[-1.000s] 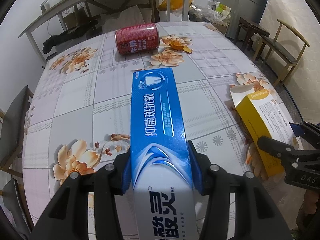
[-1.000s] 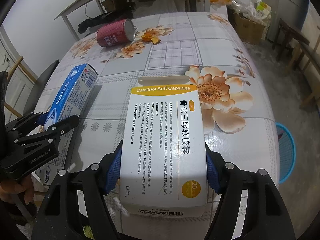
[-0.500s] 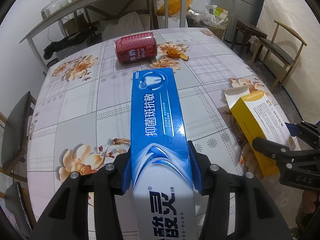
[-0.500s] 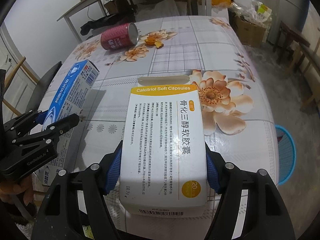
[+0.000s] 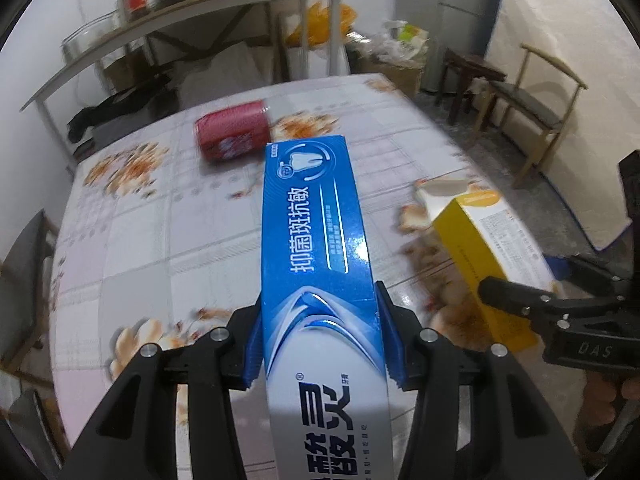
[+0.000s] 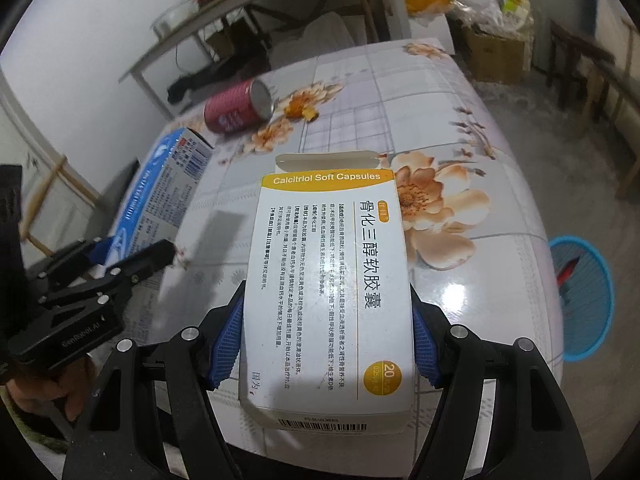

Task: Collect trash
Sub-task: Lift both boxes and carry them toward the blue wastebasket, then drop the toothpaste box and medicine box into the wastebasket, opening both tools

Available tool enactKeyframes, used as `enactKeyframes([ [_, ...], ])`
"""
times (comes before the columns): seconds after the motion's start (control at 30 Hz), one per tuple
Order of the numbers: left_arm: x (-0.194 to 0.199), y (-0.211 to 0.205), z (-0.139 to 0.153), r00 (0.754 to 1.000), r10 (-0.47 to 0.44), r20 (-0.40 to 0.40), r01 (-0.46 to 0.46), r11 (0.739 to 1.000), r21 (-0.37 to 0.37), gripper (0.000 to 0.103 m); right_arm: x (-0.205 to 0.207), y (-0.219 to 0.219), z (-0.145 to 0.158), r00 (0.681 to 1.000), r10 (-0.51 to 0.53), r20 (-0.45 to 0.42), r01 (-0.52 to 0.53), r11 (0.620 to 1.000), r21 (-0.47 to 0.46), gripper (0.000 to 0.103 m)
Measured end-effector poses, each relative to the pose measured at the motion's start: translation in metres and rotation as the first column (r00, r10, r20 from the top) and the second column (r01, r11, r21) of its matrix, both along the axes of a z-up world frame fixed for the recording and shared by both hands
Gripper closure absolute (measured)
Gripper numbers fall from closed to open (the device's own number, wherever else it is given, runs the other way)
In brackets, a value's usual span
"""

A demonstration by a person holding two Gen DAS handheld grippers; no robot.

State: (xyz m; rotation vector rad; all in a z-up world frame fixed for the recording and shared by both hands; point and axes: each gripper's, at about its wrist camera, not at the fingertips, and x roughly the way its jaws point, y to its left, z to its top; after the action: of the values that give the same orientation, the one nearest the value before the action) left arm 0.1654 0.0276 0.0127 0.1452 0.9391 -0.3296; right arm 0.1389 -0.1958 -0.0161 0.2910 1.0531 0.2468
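Observation:
My left gripper is shut on a long blue toothpaste box, held above the flowered table. My right gripper is shut on a white and yellow capsule box, its top flap open. Each gripper shows in the other's view: the capsule box with the right gripper at the right, the toothpaste box with the left gripper at the left. A red can lies on its side at the table's far end, also the red can in the right wrist view.
A blue basket stands on the floor right of the table. An orange scrap lies by the can. A shelf table with jars, cardboard boxes and bags stand behind. Wooden chairs sit at the right, another chair at the left.
Both grippers have risen with their boxes, and the table looks farther below. Both grips are unchanged.

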Motion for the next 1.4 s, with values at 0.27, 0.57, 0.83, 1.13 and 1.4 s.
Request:
enactKeyframes([
  [0.27, 0.022, -0.071, 0.023, 0.979, -0.203, -0.026, 0.2, 0.975, -0.096, 0.056, -0.024, -0.072, 0.013, 0.982, -0.187, 0.031, 0.18, 0.971, 0.155, 0.036],
  [0.57, 0.032, -0.199, 0.025, 0.891, -0.439, -0.112, 0.418, 0.893, -0.168, 0.056, -0.081, -0.207, -0.009, 0.828, -0.559, -0.049, 0.548, 0.787, 0.282, 0.036],
  [0.83, 0.044, -0.32, -0.017, 0.778, -0.551, -0.302, 0.5, 0.834, -0.233, 0.056, -0.103, -0.294, -0.091, 0.664, -0.69, -0.289, 0.74, 0.552, 0.384, 0.036],
  [1.13, 0.059, -0.424, -0.048, 0.791, -0.553, -0.261, 0.513, 0.832, -0.21, 0.026, -0.073, -0.367, -0.175, 0.561, -0.736, -0.378, 0.824, 0.456, 0.336, 0.025],
  [1.4, 0.061, -0.384, -0.039, 0.791, -0.551, -0.264, 0.484, 0.829, -0.28, 0.026, -0.105, -0.354, -0.194, 0.513, -0.751, -0.416, 0.855, 0.409, 0.318, 0.025],
])
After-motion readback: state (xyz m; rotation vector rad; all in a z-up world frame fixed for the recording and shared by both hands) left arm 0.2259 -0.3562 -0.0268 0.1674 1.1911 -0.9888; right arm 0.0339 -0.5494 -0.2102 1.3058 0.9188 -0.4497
